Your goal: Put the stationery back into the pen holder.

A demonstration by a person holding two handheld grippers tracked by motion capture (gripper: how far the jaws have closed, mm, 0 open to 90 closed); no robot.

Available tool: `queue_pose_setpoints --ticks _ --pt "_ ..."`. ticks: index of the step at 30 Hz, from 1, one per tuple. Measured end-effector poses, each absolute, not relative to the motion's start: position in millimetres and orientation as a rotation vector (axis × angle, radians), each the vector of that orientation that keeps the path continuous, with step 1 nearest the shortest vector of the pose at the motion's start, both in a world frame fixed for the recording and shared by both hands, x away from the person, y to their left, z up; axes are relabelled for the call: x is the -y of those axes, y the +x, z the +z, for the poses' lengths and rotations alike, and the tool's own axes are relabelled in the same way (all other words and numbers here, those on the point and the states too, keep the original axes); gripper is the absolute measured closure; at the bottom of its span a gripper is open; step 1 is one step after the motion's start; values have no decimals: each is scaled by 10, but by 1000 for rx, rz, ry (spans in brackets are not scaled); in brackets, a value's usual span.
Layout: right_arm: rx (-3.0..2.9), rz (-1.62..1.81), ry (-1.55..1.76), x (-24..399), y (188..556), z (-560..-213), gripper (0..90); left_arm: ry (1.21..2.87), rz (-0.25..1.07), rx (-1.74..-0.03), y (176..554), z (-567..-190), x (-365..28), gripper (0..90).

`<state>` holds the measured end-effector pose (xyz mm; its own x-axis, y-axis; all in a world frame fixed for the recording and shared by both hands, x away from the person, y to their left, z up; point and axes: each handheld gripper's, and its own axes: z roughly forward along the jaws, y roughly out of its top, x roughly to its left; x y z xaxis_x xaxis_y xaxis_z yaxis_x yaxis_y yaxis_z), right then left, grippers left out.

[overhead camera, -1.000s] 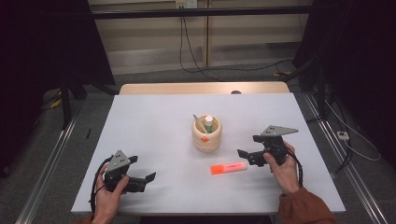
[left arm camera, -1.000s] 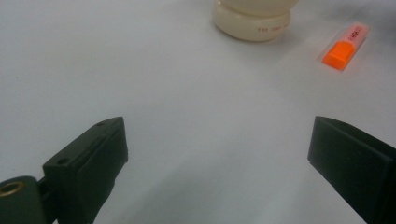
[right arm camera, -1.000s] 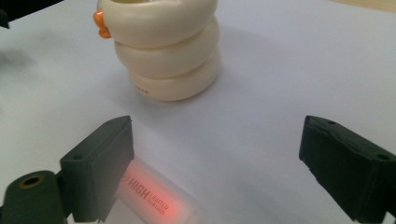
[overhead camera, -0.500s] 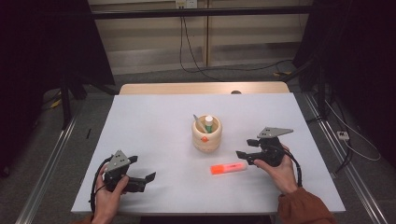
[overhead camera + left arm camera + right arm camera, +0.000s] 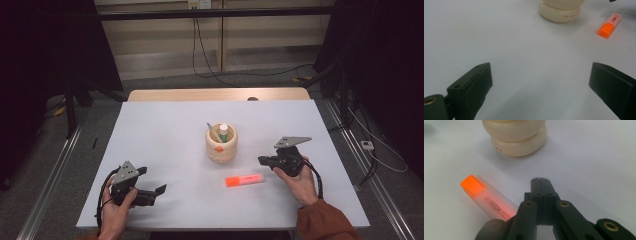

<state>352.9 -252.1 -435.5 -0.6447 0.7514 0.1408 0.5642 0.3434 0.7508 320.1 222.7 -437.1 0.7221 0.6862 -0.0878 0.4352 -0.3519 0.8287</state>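
Note:
An orange highlighter [image 5: 245,180] lies flat on the white table [image 5: 165,130], just in front of a cream wooden pen cup [image 5: 221,145] that holds a green-capped marker and a pen. My right gripper [image 5: 261,160] rests on the table to the right of the highlighter. Its jaws have just been closing and now meet with nothing between them [image 5: 540,180]; the highlighter [image 5: 486,197] lies beside them to the left, the cup [image 5: 516,137] beyond. My left gripper [image 5: 156,194] sits near the front left edge, open and empty [image 5: 540,66], facing the cup [image 5: 560,11] and highlighter [image 5: 610,25].
A bare wooden strip [image 5: 215,95] runs along the table's far edge. Metal rails [image 5: 55,165] flank the table on both sides, and cables trail over the floor behind it.
The right gripper's jaws have closed from wide open to fully together, on nothing. Both hands, the highlighter and the cup stay where they were.

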Motion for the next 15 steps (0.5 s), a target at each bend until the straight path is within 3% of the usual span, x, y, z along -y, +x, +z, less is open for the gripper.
queue_pose_setpoints --ticks 15 --pt "-2512 1034 1147 2392 3592 -4503 900 2001 336 -849 3199 -4373 -2218 47"
